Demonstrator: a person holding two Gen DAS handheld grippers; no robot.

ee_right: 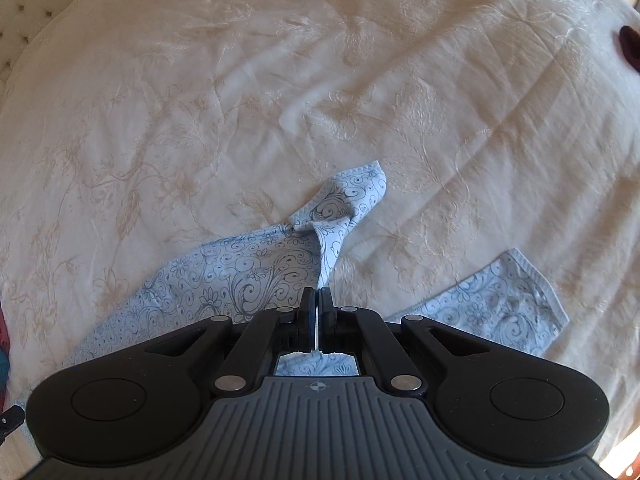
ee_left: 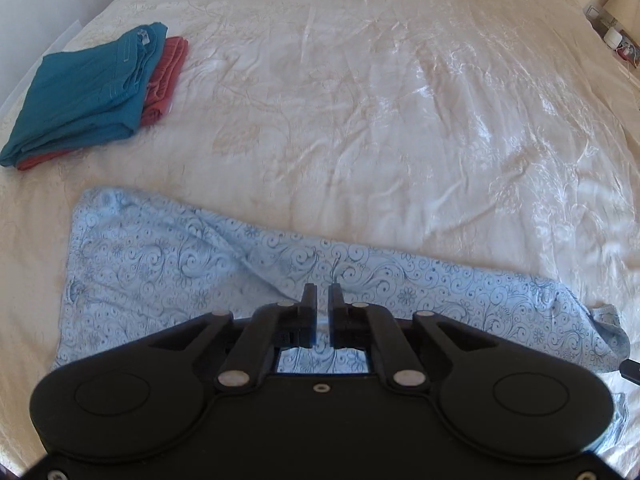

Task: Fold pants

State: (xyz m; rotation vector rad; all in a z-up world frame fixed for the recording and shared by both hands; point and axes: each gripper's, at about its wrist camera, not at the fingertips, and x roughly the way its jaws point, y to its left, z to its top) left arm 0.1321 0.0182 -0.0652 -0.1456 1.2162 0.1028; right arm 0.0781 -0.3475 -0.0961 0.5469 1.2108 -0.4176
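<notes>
the light blue pants (ee_left: 168,256) with a dark swirl print lie spread across the near part of the bed (ee_left: 360,100), on its cream, flower-stitched cover. in the left wrist view they run from a wide end at the left to a narrower, bunched end at the right edge.

the left tool (ee_left: 322,294) hangs over the middle of the pants, pointing steeply down. its jaws stand slightly apart with a narrow gap, and nothing is between them — the printed cloth shows through the gap and below the linkage.

the right tool (ee_right: 319,296) has its jaws pressed together on a thin, twisted strip of the pants fabric. from the grip the cloth rises to a small folded flap ahead of the fingertips, lifted off the cover, while the rest of that part slopes away to the left. a second piece of the same cloth — with a stitched hem — lies flat on the bed to the right, apart from the held strip.

far left on the bed, well apart from the pants, sits a folded teal garment (ee_left: 84,88) on top of a folded red garment (ee_left: 164,76).
</notes>
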